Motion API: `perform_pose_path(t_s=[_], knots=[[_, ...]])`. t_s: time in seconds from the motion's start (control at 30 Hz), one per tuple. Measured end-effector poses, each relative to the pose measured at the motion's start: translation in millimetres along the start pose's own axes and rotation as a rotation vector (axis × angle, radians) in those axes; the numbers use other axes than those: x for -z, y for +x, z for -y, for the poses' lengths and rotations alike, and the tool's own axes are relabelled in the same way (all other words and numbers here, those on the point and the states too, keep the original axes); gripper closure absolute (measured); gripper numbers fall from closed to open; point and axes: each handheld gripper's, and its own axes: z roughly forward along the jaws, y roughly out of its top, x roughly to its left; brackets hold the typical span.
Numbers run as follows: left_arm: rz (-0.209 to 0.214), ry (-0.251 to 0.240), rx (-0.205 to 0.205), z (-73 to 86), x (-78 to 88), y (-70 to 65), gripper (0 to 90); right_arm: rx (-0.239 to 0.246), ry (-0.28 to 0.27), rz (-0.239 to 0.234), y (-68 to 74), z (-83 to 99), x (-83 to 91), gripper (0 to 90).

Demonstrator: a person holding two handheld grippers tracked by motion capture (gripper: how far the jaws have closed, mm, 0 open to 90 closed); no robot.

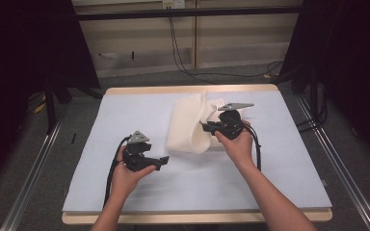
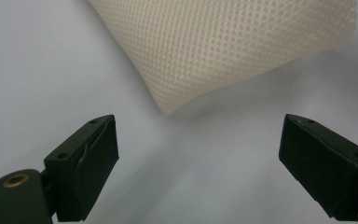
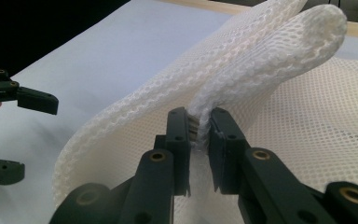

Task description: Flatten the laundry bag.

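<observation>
In the high view a white mesh cloth (image 1: 189, 126) lies folded just right of the frame's centre, on a pale blue table cover (image 1: 125, 115) that spans the middle of the picture; the right gripper (image 1: 207, 127) sits at the cloth's right edge and pinches a fold; the left gripper (image 1: 164, 160) hangs lower left of the cloth, apart from it, jaws spread and holding nothing

In the left gripper view its two black jaws stand wide at the lower corners, the left gripper (image 2: 198, 154) over bare cover; the mesh cloth (image 2: 223, 46) fills the upper middle, one rounded corner dipping toward the centre, clear of both jaws

In the right gripper view the right gripper (image 3: 200, 133), low in the centre, is clamped on a doubled fold of the mesh cloth (image 3: 261, 60), which arches to the upper right; the other gripper's open jaws show at the left edge
</observation>
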Motion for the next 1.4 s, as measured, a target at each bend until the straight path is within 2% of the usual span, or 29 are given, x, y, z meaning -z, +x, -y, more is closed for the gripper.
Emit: perform_pose_path(t_s=[0.03, 0.13, 0.17, 0.27, 0.37, 0.4, 0.43, 0.5, 0.53, 0.57, 0.6, 0.63, 0.67, 0.7, 0.73, 0.77, 0.83, 0.87, 0.97, 1.03, 1.13, 1.17, 1.2, 1.23, 1.27, 1.3, 1.33, 1.37, 1.4], knots=[[0.011, 0.008, -0.023, -3.6, -4.8, -3.6, 11.8, -0.001, 0.001, -0.001, 0.6, -0.2, 0.2, 78.7], [0.003, -0.006, -0.035, -7.0, -9.1, -9.2, 12.6, 0.005, 0.002, -0.006, 1.0, -0.4, -0.5, 78.7], [0.018, 0.003, -0.060, -11.2, -13.6, -12.5, 12.6, 0.004, 0.002, -0.004, 1.9, -0.3, -0.9, 78.6], [0.030, 0.015, -0.059, -15.5, -18.0, -16.3, 12.5, 0.004, 0.003, -0.005, 2.1, 0.0, -1.2, 78.6], [0.026, 0.017, -0.083, -22.1, -23.6, -21.4, 12.2, 0.003, 0.003, -0.006, 2.1, 0.0, -1.8, 78.6], [0.012, 0.015, -0.109, -26.8, -26.2, -24.8, 12.2, 0.000, 0.004, -0.009, 2.8, -0.2, -2.1, 78.6], [0.024, 0.003, -0.107, -28.7, -28.5, -26.4, 12.2, -0.001, 0.003, -0.009, 3.1, -0.3, -2.1, 78.5], [0.021, 0.009, -0.110, -30.8, -29.8, -27.9, 12.3, -0.004, 0.002, -0.009, 3.1, -0.3, -2.1, 78.5], [0.035, 0.010, -0.096, -33.7, -34.0, -29.8, 13.2, -0.005, 0.001, -0.008, 2.5, -0.2, -2.5, 78.4], [0.035, 0.010, -0.096, -33.7, -34.0, -29.8, 14.5, -0.005, 0.001, -0.008, 2.5, -0.2, -2.5, 78.4], [0.018, 0.006, -0.110, -35.1, -37.0, -31.5, 15.8, -0.010, 0.004, -0.009, 2.1, -0.1, -2.8, 78.4], [0.018, 0.006, -0.110, -35.1, -37.0, -31.5, 21.2, -0.015, 0.003, -0.011, 2.0, -0.1, -3.0, 78.3], [0.008, -0.010, -0.133, -36.3, -38.7, -32.7, 25.9, -0.020, 0.003, -0.011, 2.1, -0.2, -3.1, 78.3], [0.005, -0.030, -0.134, -37.0, -39.6, -33.4, 27.5, -0.019, 0.003, -0.013, 2.2, -0.3, -3.1, 78.3], [0.005, -0.030, -0.134, -37.0, -39.6, -33.4, 32.7, -0.019, 0.003, -0.013, 2.2, -0.3, -3.1, 78.3], [0.001, -0.024, -0.155, -38.2, -38.9, -33.9, 32.7, -0.022, 0.005, -0.012, 2.3, -0.4, -3.2, 78.3], [0.009, -0.016, -0.163, -40.2, -40.0, -34.9, 55.0, -0.028, 0.004, -0.015, 1.9, -0.3, -3.8, 78.2], [0.018, -0.014, -0.157, -41.9, -40.2, -32.4, 63.4, -0.029, 0.006, -0.012, 1.1, -0.2, -4.3, 78.1], [0.015, -0.002, -0.139, -43.2, -39.2, -31.1, 79.2, -0.031, 0.003, -0.016, 0.8, -0.3, -4.7, 78.1], [0.017, 0.016, -0.115, -44.5, -36.4, -26.3, 84.8, -0.030, 0.004, -0.018, 0.5, -0.4, -4.7, 77.9], [0.006, 0.015, -0.104, -43.8, -32.9, -23.6, 86.4, -0.030, 0.010, -0.015, -0.4, -0.2, -4.0, 76.6], [-0.002, 0.010, -0.077, -42.5, -28.7, -18.9, 86.9, -0.024, 0.014, -0.007, -2.1, 0.3, -2.6, 73.1], [-0.002, 0.010, -0.077, -42.5, -28.7, -18.9, 87.0, -0.023, 0.019, -0.004, -3.3, 0.7, -2.1, 71.8], [-0.015, 0.006, -0.062, -41.6, -26.0, -15.9, 87.0, -0.023, 0.019, -0.004, -3.3, 0.7, -2.1, 71.8], [-0.021, 0.001, -0.048, -40.7, -23.0, -12.1, 87.2, -0.025, 0.039, 0.001, -6.2, 2.7, -0.9, 67.9], [-0.038, -0.020, -0.010, -38.4, -18.5, -5.9, 87.2, -0.028, 0.045, 0.006, -8.0, 4.1, -0.1, 65.6], [-0.038, -0.020, -0.010, -38.4, -18.5, -5.9, 87.2, -0.035, 0.045, 0.012, -9.9, 5.6, 0.8, 63.2], [-0.058, -0.025, 0.024, -36.2, -12.9, 0.6, 87.3, -0.038, 0.048, 0.016, -11.5, 7.1, 1.6, 61.5], [-0.056, -0.028, 0.034, -34.8, -10.5, 4.2, 87.3, -0.038, 0.048, 0.020, -13.6, 8.6, 2.2, 58.2]])
